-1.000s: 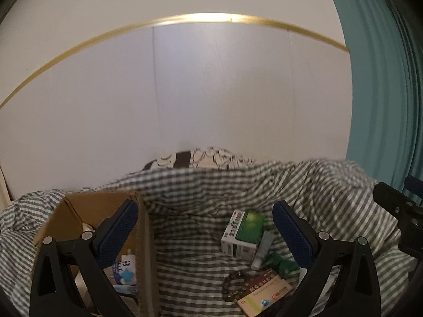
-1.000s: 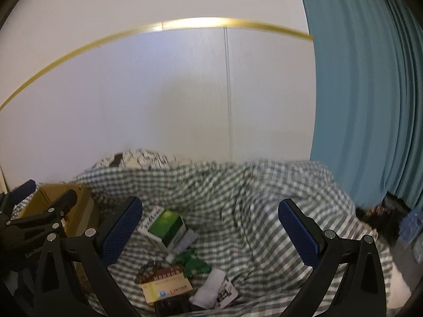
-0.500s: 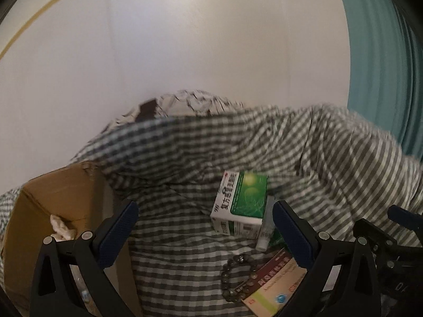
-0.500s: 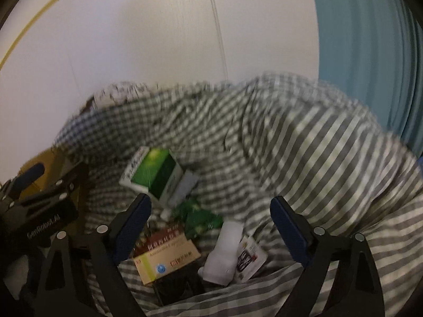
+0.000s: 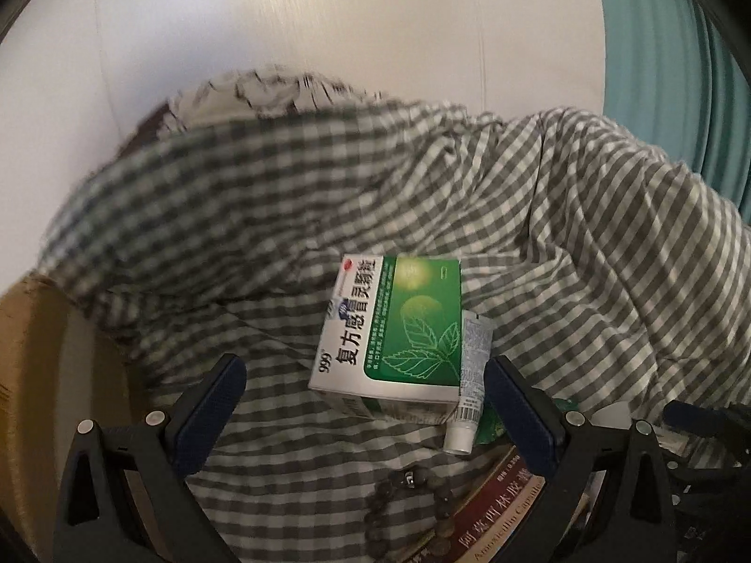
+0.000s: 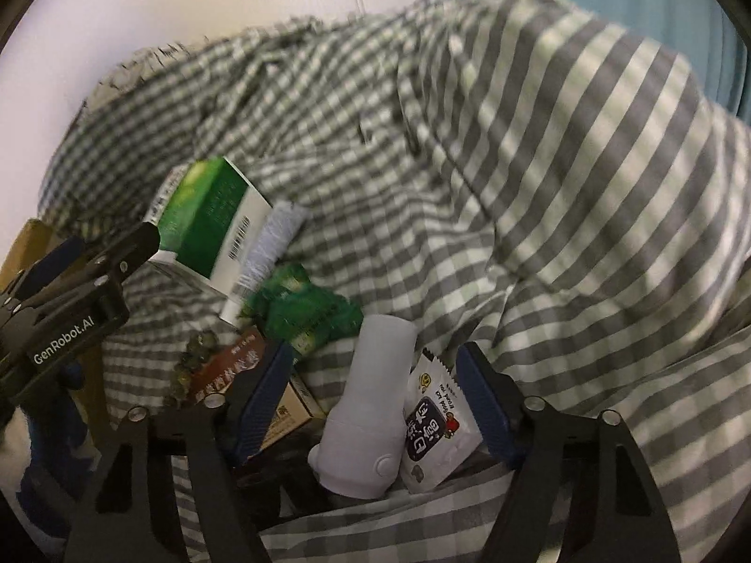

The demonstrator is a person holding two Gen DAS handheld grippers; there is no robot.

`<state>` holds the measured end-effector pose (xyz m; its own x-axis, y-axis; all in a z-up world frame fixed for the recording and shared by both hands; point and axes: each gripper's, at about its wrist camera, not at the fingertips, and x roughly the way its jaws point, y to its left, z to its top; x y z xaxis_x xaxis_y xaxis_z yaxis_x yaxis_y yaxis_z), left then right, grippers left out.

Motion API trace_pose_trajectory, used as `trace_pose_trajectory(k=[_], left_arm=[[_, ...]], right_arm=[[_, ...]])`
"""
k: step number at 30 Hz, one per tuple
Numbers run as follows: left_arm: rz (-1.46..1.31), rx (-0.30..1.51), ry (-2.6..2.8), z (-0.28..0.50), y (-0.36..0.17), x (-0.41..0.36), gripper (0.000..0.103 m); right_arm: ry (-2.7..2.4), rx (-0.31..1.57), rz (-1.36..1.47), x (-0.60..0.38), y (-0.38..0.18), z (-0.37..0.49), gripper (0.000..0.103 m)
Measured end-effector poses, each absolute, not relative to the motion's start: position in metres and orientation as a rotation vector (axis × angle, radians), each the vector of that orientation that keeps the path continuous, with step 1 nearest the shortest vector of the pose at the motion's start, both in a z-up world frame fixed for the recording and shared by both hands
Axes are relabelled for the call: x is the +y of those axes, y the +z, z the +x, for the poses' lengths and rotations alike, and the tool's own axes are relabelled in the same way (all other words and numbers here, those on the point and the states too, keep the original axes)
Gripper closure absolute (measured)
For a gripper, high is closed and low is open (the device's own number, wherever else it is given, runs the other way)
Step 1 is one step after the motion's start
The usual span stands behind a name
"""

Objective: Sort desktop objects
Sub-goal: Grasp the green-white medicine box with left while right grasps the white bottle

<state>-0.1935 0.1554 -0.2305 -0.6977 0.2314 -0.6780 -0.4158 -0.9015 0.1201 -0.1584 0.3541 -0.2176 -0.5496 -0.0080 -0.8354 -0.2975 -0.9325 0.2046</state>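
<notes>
Small objects lie on a grey-checked cloth [image 5: 586, 234]. My left gripper [image 5: 359, 375] is open, fingers wide apart, just short of a green-and-white medicine box [image 5: 394, 328] with a small white tube [image 5: 471, 384] beside it. A bead bracelet [image 5: 413, 506] and a red-brown medicine box [image 5: 507, 516] lie nearer. My right gripper [image 6: 373, 361] hangs over a white plastic device [image 6: 371, 403] and a snack sachet [image 6: 436, 427]. Its jaws are closing with both between them, and the pads do not press on either. A green wrapper [image 6: 305, 309] lies just beyond.
A cardboard box [image 5: 33, 352] stands at the left edge of the cloth. The cloth bunches up into high folds [image 6: 586, 164] behind and to the right. A pale wall [image 5: 305, 23] and a teal curtain [image 5: 680, 70] rise behind.
Both grippers have dropped and tilted down toward the objects, which now look much larger. The right jaws have narrowed around the white device and sachet. The left jaws stay wide.
</notes>
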Motion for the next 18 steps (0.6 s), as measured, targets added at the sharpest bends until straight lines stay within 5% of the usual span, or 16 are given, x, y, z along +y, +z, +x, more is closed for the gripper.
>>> trace_pose_trajectory(k=[10,14,18], left_arm=[[-1.072,0.396,2.509,-0.220,-0.265,0.165,0.001],[-1.102,0.343,2.455,-0.228,-0.271,0.168,0.021],[-1.080,0.343,2.476,-0.220,-0.265,0.172,0.024]], right_arm=[[2.462,0.449,-1.586,0.352,-0.253,-0.186,0.042],[2.450,0.451,-1.617,0.351,-0.259,-0.190,0.045],[2.457,0.486,-1.621,0.355,-0.261,-0.189,0.066]])
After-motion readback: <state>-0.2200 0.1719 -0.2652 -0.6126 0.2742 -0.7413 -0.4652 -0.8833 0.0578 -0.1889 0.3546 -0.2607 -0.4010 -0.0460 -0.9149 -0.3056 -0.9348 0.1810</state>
